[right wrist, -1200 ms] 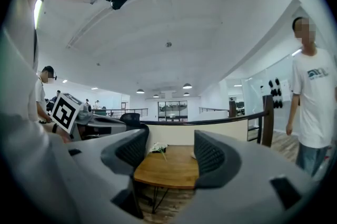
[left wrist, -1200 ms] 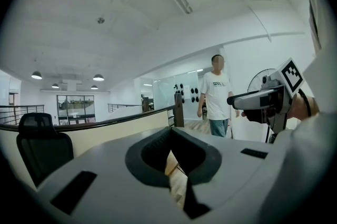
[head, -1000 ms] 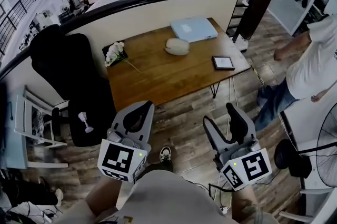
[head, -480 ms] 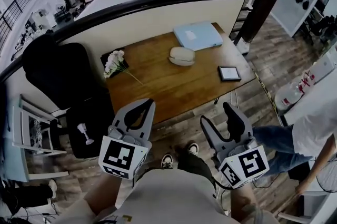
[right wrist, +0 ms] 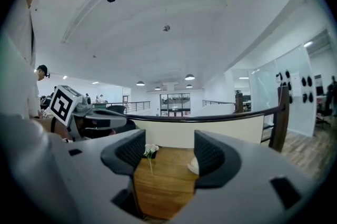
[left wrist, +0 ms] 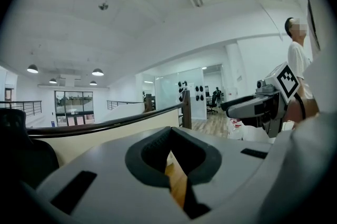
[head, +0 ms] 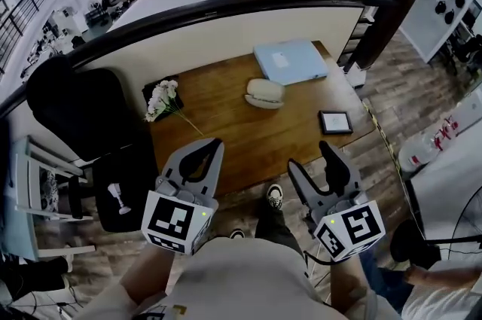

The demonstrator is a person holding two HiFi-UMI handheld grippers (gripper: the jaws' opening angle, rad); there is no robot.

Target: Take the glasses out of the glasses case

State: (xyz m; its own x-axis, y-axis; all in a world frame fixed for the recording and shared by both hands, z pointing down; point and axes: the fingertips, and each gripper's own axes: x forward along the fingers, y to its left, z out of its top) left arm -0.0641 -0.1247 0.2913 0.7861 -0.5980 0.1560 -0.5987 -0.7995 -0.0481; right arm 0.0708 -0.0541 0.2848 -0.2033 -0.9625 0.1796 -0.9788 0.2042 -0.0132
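Brown wooden table sits lower in the head view than a second ago. The wearer is closing on it, a shoe showing on the plank floor. The bystander in white has dropped out to the bottom right corner.

Both tools ride low, short of the table edge. Left gripper: jaws pressed together, nothing between. Right gripper: jaws spread, empty.

Judgement: approach only, nothing touched yet.

Cream oval clamshell glasses case lies flat toward the far side of the table, just in front of a pale blue flat folder. Its lid is down, so no glasses are visible.
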